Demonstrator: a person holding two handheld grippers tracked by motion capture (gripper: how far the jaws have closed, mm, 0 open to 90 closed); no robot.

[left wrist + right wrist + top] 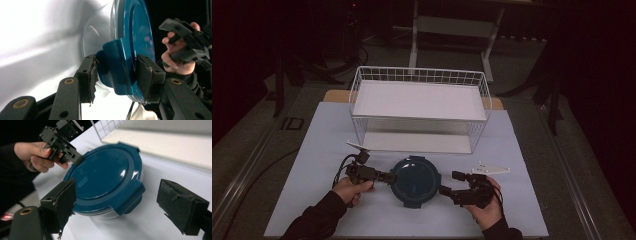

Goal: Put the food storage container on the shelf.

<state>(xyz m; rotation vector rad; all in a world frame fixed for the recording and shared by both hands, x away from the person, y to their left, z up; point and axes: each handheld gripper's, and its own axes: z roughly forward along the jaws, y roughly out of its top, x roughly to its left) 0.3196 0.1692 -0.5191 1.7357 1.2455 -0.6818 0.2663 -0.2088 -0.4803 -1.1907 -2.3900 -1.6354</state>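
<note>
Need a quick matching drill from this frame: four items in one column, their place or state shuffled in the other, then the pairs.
Items:
1. left gripper
2. right gripper
3. round container
4. wire rack

Place or state:
A. behind the container, far side of the table
B. jaws open, either side of a lid clip
C. clamped on a lid clip
D. blue lid on, between both grippers

Pairs: 1-C, 2-B, 3-D, 4-A

Container [130, 37] top is cut off by the left gripper view's upper edge; its clear base is blurred there.
</note>
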